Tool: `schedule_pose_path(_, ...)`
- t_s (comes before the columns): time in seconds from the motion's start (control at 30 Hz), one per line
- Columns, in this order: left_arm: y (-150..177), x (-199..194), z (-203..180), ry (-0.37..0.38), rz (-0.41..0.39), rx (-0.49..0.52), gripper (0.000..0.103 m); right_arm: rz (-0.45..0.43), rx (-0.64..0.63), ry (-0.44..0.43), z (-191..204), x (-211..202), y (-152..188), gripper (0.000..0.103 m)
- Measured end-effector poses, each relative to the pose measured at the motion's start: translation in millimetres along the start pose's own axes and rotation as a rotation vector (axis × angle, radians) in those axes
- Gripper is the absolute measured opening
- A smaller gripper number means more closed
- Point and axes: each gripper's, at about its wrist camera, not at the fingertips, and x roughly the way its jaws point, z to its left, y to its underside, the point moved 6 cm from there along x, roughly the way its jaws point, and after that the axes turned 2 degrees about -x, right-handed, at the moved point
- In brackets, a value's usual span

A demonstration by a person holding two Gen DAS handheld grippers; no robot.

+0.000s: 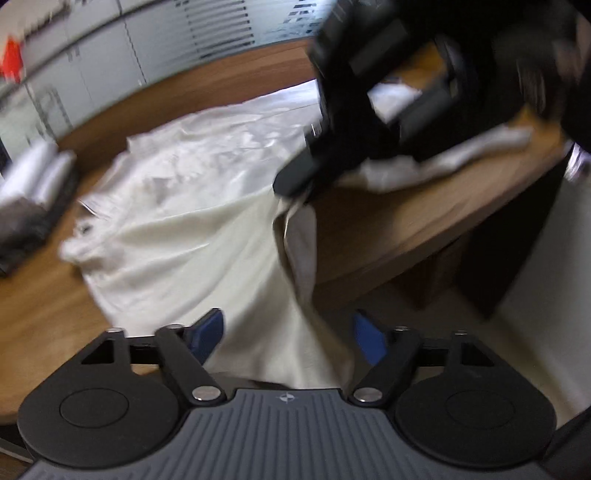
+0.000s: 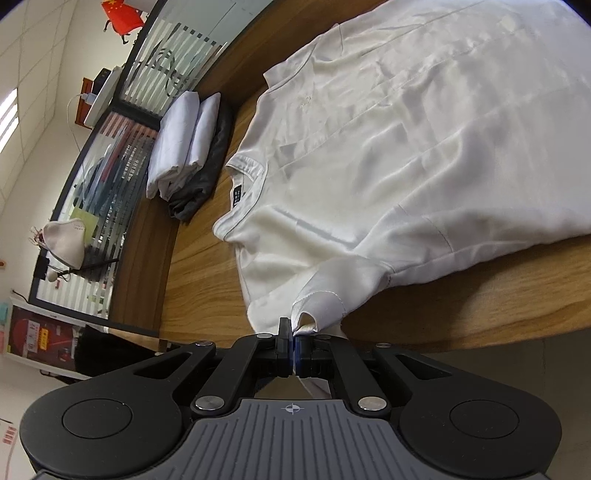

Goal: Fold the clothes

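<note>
**Colours and patterns on the table**

The shirt (image 2: 406, 155) is plain white, with a small black label (image 2: 237, 196) at its collar; the table (image 2: 207, 280) is brown wood with a streaked grain; the folded clothes (image 2: 181, 144) beside the shirt are white above dark grey; the right gripper (image 2: 291, 349) is black with blue pads, its base ribbed grey; the left gripper (image 1: 288, 334) is coloured the same; the flag (image 2: 123, 16) is red with yellow stars; the glass wall (image 2: 162, 77) carries pale horizontal stripes.

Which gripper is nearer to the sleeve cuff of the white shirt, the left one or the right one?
Right. The right gripper is shut on the sleeve cuff of the white shirt. The left gripper is open, with shirt cloth between its fingers, away from that cuff.
</note>
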Motion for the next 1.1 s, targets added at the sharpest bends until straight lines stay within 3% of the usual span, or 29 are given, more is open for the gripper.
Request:
schedule_pose_path(0.1,14,4,0,-0.054,-0.007,0.041,0.059,-0.002,0.034,-0.014,-3,-4,1,0.003)
schedule_pose_path(0.17,25,1,8,-0.063,-0.006,0.048,0.028,-0.005,0.05,-0.018,-5,-5,2,0.003)
schedule_pose_path(0.23,32,-7,16,-0.065,-0.007,0.034,0.003,-0.008,0.057,-0.014,-7,-5,3,0.003)
schedule_pose_path(0.5,19,-43,55,-0.101,-0.067,-0.011,0.001,0.033,-0.013,0.067,-10,1,8,0.009)
schedule_pose_path(0.57,12,-50,62,-0.111,-0.079,0.008,0.001,0.06,-0.085,0.099,-7,1,9,0.019)
schedule_pose_path(0.67,-2,-56,72,-0.113,-0.089,0.028,0.001,0.114,-0.295,0.148,3,-7,17,0.025)
schedule_pose_path(0.8,-18,-61,82,-0.099,-0.093,0.025,0.001,0.146,-0.631,0.223,11,-25,34,0.042)
schedule_pose_path(0.97,-38,-57,91,-0.091,-0.1,0.046,0.001,0.071,-0.963,0.325,5,-25,45,0.051)
schedule_pose_path(1.1,-53,-59,93,-0.08,-0.104,0.074,0.001,0.037,-1.161,0.327,9,-4,51,0.059)
